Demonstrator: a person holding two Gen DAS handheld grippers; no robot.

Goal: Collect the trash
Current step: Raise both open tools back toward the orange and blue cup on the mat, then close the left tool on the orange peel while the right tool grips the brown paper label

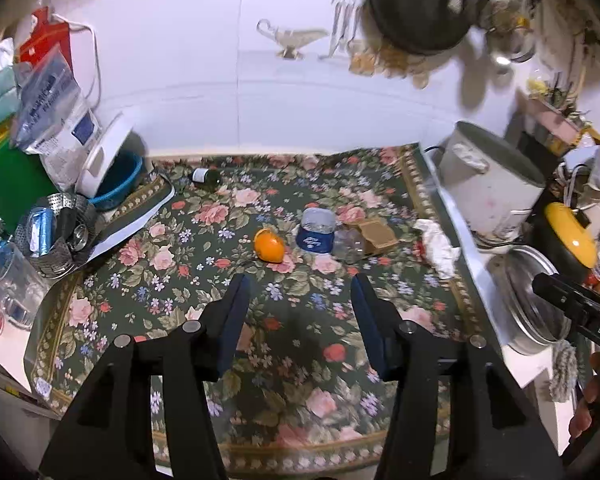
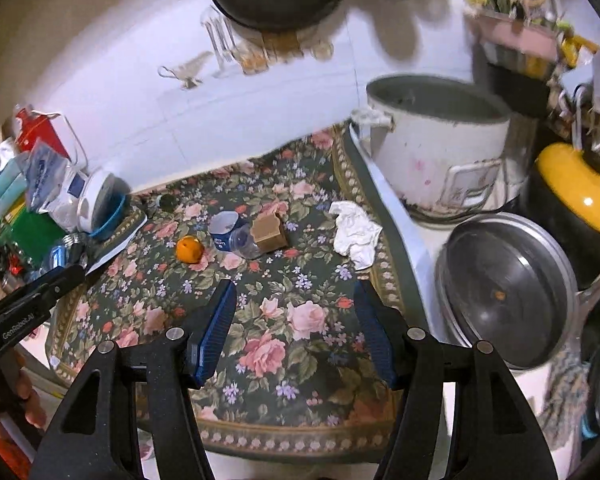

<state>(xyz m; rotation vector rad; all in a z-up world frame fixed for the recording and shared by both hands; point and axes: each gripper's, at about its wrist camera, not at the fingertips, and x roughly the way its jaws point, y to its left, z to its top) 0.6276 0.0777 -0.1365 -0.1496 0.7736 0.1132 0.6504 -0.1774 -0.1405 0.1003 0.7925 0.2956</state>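
Observation:
On the floral tablecloth (image 1: 292,340) lie an orange peel (image 1: 269,245), a crushed plastic bottle with a blue label (image 1: 315,232), a small brown cardboard box (image 1: 377,233), a crumpled white tissue (image 1: 436,246) and a small dark bottle (image 1: 205,176) at the back. In the right wrist view the peel (image 2: 189,249), plastic bottle (image 2: 232,233), box (image 2: 269,232) and tissue (image 2: 355,236) lie ahead of the fingers. My left gripper (image 1: 300,284) is open and empty, short of the peel. My right gripper (image 2: 295,290) is open and empty, above the cloth.
A white rice cooker (image 2: 440,148), a pot lid (image 2: 508,280) and a yellow-lidded pot (image 2: 576,188) stand at the right. Bags, a blue bowl (image 1: 118,184), a steel strainer (image 1: 60,236) and a glass (image 1: 12,280) crowd the left. A dark pan (image 1: 416,4) hangs on the wall.

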